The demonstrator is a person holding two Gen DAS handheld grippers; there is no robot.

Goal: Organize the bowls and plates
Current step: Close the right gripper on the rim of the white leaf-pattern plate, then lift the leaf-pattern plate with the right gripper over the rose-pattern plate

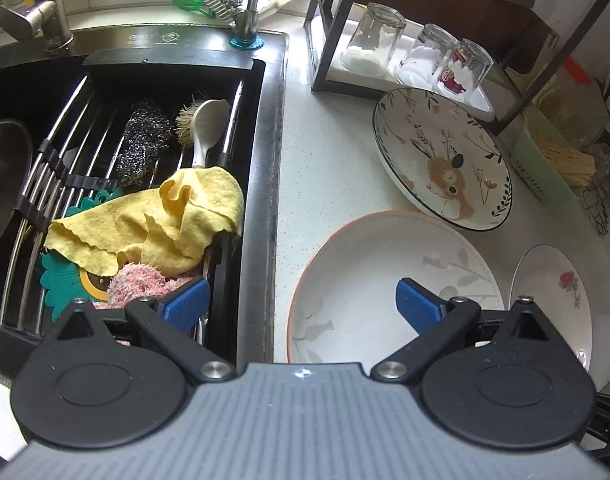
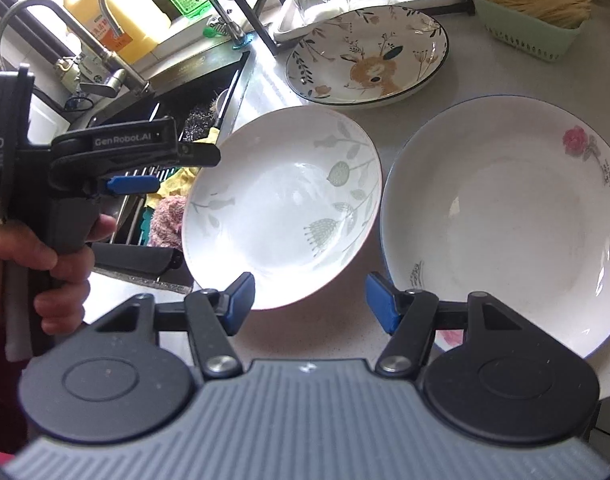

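Note:
Three plates lie on the white counter (image 1: 325,152). A leaf-pattern plate (image 1: 385,280) (image 2: 281,204) is nearest the sink. A deer-pattern plate (image 1: 441,160) (image 2: 369,56) lies behind it. A rose-pattern plate (image 1: 553,296) (image 2: 505,216) lies to the right. My left gripper (image 1: 301,304) is open and empty, above the leaf plate's left rim and the sink edge; it also shows in the right wrist view (image 2: 133,184). My right gripper (image 2: 309,300) is open and empty, over the counter in front of the gap between the leaf and rose plates.
A black sink (image 1: 265,208) on the left holds a rack with a yellow cloth (image 1: 165,220), scrubbers and a white spoon (image 1: 209,124). Upturned glasses (image 1: 377,40) stand on a tray under a black frame. A green basket (image 2: 533,8) of sticks stands at the far right.

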